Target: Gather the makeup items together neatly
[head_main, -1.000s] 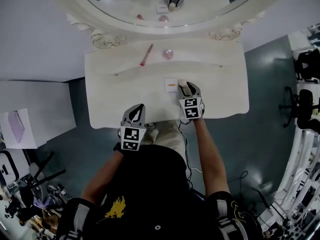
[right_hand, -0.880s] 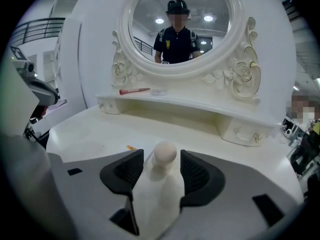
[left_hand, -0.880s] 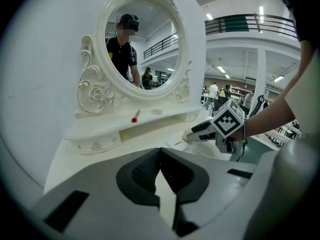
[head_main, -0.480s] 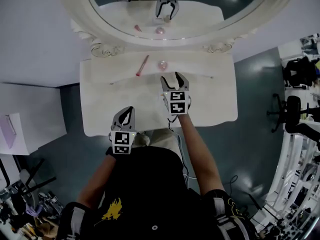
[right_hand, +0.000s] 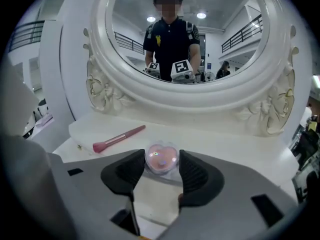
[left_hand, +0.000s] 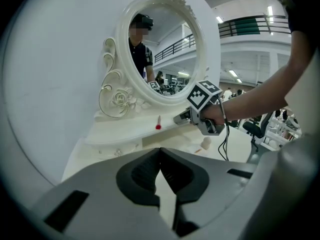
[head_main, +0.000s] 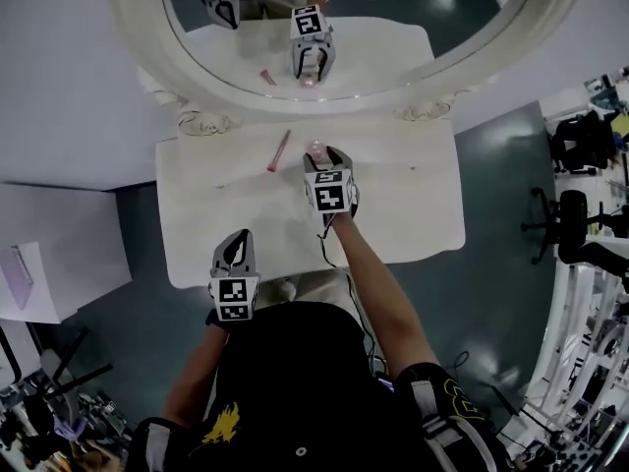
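A pink heart-shaped compact [right_hand: 161, 158] lies on the raised back ledge of the white vanity table [head_main: 413, 214], under the mirror. My right gripper [right_hand: 161, 163] reaches over it with the compact between its fingertips. Its jaws have just been closing, and I see no firm press on the case. In the head view the compact [head_main: 314, 147] peeks out just past the right gripper [head_main: 325, 156]. A pink makeup brush [head_main: 279, 150] lies left of it on the ledge. My left gripper [head_main: 235, 248] hangs shut and empty at the table's front edge. A beige sponge [left_hand: 205, 143] rests mid-table.
The oval mirror [head_main: 393, 8] in its carved white frame stands right behind the ledge and reflects both grippers. A lower white side table [head_main: 59, 244] sits left of the vanity. Office chairs [head_main: 580, 214] and racks stand at the right.
My right gripper left the sponge and card at mid-table and travelled up to the back ledge, jaws now around the compact. The left gripper drifted slightly along the front edge, still shut.
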`<action>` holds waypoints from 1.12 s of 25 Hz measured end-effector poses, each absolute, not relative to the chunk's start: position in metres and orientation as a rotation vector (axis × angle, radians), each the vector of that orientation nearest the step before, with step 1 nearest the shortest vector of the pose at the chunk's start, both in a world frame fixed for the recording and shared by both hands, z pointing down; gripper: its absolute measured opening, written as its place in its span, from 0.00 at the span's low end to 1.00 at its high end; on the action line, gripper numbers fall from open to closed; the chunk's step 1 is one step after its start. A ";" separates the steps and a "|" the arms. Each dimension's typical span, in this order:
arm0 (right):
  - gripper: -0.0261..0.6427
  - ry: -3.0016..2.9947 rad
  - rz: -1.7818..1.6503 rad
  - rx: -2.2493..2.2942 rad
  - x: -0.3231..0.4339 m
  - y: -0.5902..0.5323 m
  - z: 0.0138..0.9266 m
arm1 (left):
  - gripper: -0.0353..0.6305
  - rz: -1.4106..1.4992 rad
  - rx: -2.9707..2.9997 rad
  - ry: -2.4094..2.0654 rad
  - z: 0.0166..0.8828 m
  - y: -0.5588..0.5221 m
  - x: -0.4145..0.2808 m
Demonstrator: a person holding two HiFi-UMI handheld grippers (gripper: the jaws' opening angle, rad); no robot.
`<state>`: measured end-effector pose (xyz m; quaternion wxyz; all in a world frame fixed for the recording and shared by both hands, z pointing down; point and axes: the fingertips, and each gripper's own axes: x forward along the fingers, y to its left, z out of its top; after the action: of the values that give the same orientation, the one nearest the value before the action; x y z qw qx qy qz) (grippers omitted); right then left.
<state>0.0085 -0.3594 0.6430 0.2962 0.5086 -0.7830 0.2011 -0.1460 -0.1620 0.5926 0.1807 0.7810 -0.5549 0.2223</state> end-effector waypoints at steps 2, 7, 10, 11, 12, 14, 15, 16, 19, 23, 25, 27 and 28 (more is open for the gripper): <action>0.38 -2.072 0.541 1.367 0.008 -0.356 0.645 | 0.07 0.627 2.212 -1.559 0.595 -0.157 -0.149; 0.39 -2.089 0.541 1.432 0.010 -0.327 0.634 | 0.07 0.605 2.212 -1.561 0.592 -0.148 -0.149; 0.39 -2.101 0.556 1.505 0.009 -0.288 0.631 | 0.07 0.621 2.201 -1.543 0.599 -0.137 -0.152; 0.38 -2.106 0.567 1.502 0.002 -0.273 0.636 | 0.07 0.626 2.195 -1.543 0.600 -0.133 -0.155; 0.38 -2.104 0.578 1.481 -0.005 -0.259 0.644 | 0.07 0.628 2.189 -1.546 0.601 -0.130 -0.157; 0.38 -2.074 0.603 1.423 -0.015 -0.234 0.669 | 0.07 0.637 2.179 -1.548 0.602 -0.122 -0.158; 0.39 -2.057 0.612 1.403 -0.018 -0.226 0.681 | 0.07 0.644 2.173 -1.547 0.603 -0.117 -0.160; 0.39 -2.043 0.616 1.387 -0.020 -0.221 0.692 | 0.07 0.651 2.168 -1.545 0.604 -0.114 -0.161; 0.39 -2.015 0.603 1.336 -0.023 -0.214 0.713 | 0.07 0.659 2.158 -1.531 0.609 -0.105 -0.162; 0.39 -1.987 0.622 1.327 -0.022 -0.211 0.726 | 0.07 0.646 2.162 -1.527 0.607 -0.101 -0.160; 0.39 -1.978 0.621 1.329 -0.021 -0.210 0.729 | 0.07 0.640 2.167 -1.523 0.605 -0.101 -0.157; 0.39 -1.969 0.607 1.325 -0.022 -0.211 0.729 | 0.07 0.639 2.182 -1.505 0.605 -0.100 -0.154; 0.39 -1.965 0.599 1.321 -0.023 -0.211 0.730 | 0.07 0.638 2.191 -1.494 0.605 -0.101 -0.152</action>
<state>-0.0226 -0.2114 0.7297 0.3425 0.5081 -0.7559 0.2304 -0.1518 -0.1006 0.6053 0.2053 0.7862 -0.5361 0.2289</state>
